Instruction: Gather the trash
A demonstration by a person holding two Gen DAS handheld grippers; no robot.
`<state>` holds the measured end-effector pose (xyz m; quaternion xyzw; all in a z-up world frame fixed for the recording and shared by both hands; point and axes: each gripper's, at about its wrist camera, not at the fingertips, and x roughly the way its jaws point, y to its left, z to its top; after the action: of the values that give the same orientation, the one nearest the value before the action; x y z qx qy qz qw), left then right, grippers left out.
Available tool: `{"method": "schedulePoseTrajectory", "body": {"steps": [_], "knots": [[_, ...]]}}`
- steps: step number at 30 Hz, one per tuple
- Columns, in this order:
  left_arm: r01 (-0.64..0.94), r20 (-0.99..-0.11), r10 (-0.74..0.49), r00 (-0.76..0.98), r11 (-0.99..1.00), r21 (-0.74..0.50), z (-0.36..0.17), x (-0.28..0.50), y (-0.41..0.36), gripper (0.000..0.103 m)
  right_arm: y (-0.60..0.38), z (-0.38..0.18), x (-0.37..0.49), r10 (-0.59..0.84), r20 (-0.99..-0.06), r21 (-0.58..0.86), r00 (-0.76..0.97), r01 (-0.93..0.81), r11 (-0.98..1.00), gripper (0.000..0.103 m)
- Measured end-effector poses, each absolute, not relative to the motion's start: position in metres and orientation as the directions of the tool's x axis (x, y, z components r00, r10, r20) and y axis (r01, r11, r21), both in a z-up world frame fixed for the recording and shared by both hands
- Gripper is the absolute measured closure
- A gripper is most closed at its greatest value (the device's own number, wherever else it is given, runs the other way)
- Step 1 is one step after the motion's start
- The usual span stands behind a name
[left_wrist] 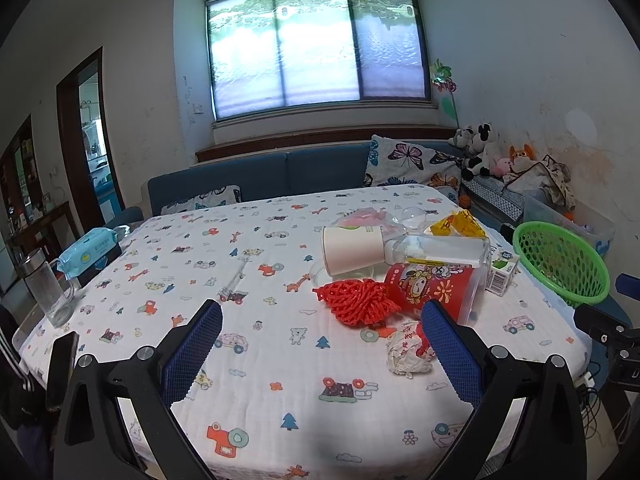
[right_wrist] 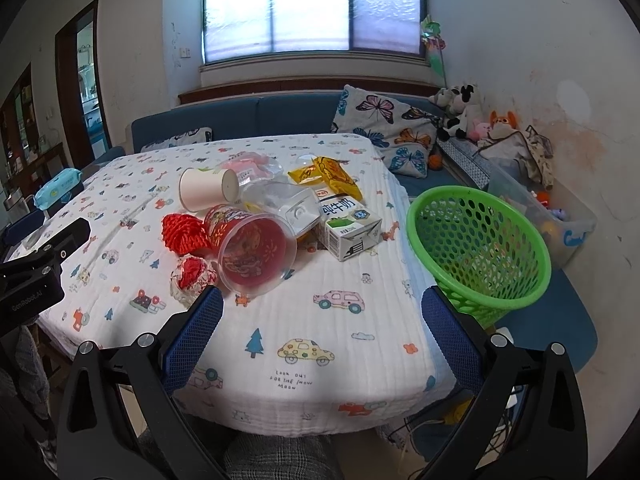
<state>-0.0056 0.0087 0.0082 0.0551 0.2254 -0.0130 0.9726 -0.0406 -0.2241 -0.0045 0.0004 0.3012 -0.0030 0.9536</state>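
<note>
Cartoon-print tablecloth [right_wrist: 344, 280] carries the trash heap ahead-left of the wide-open right gripper [right_wrist: 322, 312]; green basket [right_wrist: 476, 248] sits right (left gripper [left_wrist: 322, 320] also wide, empty).

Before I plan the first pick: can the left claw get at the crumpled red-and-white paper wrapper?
Probably yes. The open left claw is empty, the crumpled red-and-white paper wrapper lies just inside its right finger, and only bare cloth lies between.
</note>
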Motion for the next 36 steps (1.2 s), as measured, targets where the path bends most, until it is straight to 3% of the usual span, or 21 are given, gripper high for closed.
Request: {"method": "schedulePoseTrajectory", "body": {"steps": [36], "knots": [[0.042, -0.440, 0.003, 0.898, 0.995, 0.094, 0.0075, -0.0058, 0.0129, 0.006, -0.2217, -0.0049, -0.0404, 0.004, -0.573, 0.001, 0.820, -0.004, 1.000, 0.004]]}}
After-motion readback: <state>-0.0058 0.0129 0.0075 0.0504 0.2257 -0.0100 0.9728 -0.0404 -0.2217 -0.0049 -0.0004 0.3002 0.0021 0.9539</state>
